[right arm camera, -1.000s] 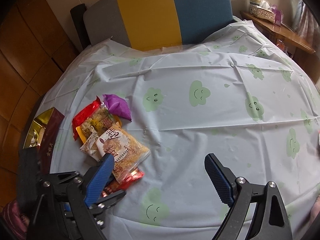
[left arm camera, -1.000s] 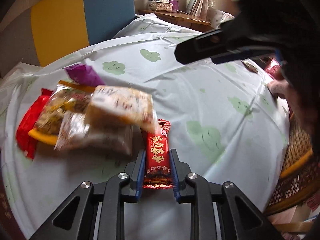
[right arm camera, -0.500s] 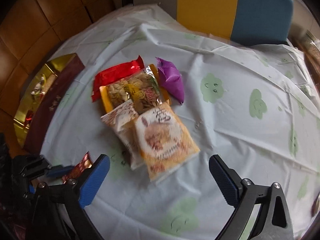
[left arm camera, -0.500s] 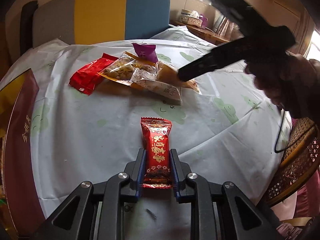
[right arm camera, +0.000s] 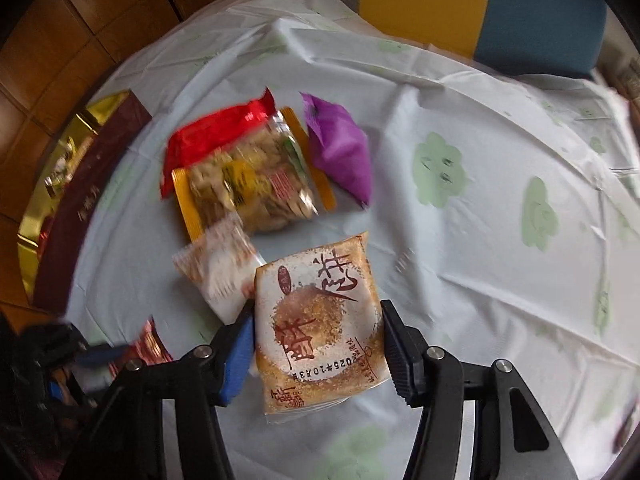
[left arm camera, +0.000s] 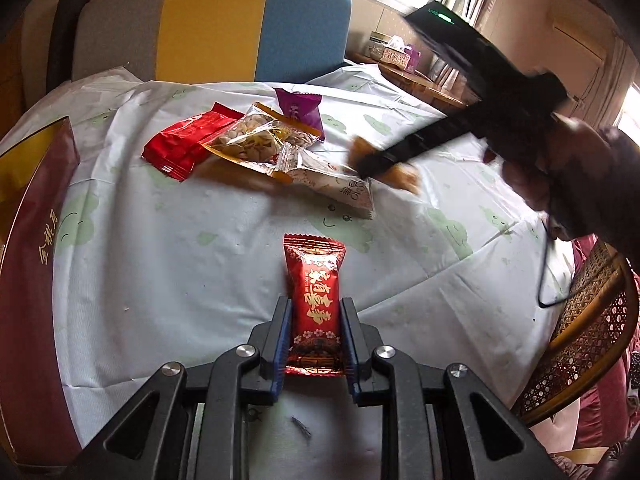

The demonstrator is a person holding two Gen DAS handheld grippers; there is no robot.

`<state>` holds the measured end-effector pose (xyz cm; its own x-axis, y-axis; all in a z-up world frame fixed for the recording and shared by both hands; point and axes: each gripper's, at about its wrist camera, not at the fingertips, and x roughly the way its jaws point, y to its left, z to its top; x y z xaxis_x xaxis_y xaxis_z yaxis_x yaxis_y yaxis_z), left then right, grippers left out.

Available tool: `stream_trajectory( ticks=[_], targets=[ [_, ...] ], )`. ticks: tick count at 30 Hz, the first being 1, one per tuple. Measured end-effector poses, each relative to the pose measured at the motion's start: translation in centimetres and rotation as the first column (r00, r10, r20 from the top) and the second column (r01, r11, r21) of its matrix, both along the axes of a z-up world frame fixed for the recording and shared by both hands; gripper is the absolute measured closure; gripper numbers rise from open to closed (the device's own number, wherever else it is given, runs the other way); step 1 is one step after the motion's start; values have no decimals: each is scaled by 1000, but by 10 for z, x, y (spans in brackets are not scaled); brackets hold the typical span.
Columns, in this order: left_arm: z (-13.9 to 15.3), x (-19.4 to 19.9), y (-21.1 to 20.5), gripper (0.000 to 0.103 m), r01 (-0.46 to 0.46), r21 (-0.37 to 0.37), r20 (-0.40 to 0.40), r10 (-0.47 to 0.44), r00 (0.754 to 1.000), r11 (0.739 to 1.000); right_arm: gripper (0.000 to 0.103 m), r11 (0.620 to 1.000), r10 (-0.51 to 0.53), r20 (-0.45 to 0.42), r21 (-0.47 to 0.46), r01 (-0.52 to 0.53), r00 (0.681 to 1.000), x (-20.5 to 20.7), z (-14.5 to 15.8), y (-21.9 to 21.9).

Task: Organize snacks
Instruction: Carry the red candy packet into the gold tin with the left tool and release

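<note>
My left gripper (left arm camera: 315, 312) is shut on a small red candy packet (left arm camera: 315, 300) with gold characters, held just above the tablecloth. My right gripper (right arm camera: 318, 330) has its jaws against both sides of an orange-and-white pastry packet (right arm camera: 318, 322); in the left wrist view it (left arm camera: 384, 160) reaches into the pile. Behind lie a white packet (right arm camera: 218, 268), a clear bag of nuts (right arm camera: 248, 184), a red packet (right arm camera: 216, 136) and a purple packet (right arm camera: 340, 152). The pile also shows in the left wrist view, with the red packet (left arm camera: 188, 140) and nut bag (left arm camera: 260, 140).
A dark red and gold gift box (left arm camera: 32, 240) lies along the table's left edge, also in the right wrist view (right arm camera: 80, 200). The round table has a pale cloud-print cloth (right arm camera: 480, 220). A grey, yellow and blue sofa (left arm camera: 216, 28) stands behind; a wicker chair (left arm camera: 588, 340) at right.
My right gripper came down onto the pile and closed in on the orange-and-white pastry packet. My left gripper kept its hold on the red candy and drew back from the pile.
</note>
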<state>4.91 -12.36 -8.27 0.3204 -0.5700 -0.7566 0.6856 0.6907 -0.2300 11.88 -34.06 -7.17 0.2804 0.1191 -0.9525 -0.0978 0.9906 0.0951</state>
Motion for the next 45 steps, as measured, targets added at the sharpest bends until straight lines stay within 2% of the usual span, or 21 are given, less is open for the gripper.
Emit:
stream_trajectory(
  ticks=[3,6,11,16,20,22,25,27,31,35,38,40,43,45],
  targets=[
    [0,-1,0,80,-13,-1,-1,13,1000,1000,44,997,-61,-73,-49,57,995,-24,-14,-12],
    [1,-3,-2,80,-24,8,11,24,1000,1000,43,996,-82,-35,-41,80,996,-42,-18,-18],
    [8,-8,-2,81,-32,37,47,31,998,999,40,996,-82,-35,-33,81,996,-41,-22,-20],
    [38,-13,17,80,-64,-32,83,66,994,997,40,996,-75,-18,-55,74,997,-45,-23,-15],
    [73,0,48,80,-157,-118,91,168,982,981,41,995,-57,-7,-85,56,998,-46,-24,-14],
    [87,17,68,80,-227,-150,70,240,968,962,41,994,-45,-1,-99,44,999,-45,-25,-14],
    [93,51,99,80,-359,-158,10,365,931,920,41,993,-36,3,-109,36,999,-44,-26,-12],
    [88,76,119,80,-437,-135,-46,435,899,889,41,993,-33,4,-111,33,999,-41,-27,-13],
    [80,116,148,80,-524,-100,-87,517,851,846,41,992,-27,6,-121,27,1000,-42,-26,-10],
    [74,146,153,80,-565,-31,-51,563,825,825,41,992,-24,9,-122,25,1000,-45,-26,-7],
    [64,167,154,77,-577,12,-68,577,814,817,41,992,-24,8,-121,25,1000,-44,-26,-8],
    [55,175,154,76,-603,78,-70,607,791,794,41,992,-23,8,-122,24,1000,-45,-25,-7],
    [48,170,159,76,-618,71,-93,622,778,783,41,992,-23,8,-122,24,1000,-45,-25,-7],
    [46,160,158,76,-624,82,-75,629,774,777,41,992,-20,8,-123,20,1000,-44,-26,-6]
  ],
)
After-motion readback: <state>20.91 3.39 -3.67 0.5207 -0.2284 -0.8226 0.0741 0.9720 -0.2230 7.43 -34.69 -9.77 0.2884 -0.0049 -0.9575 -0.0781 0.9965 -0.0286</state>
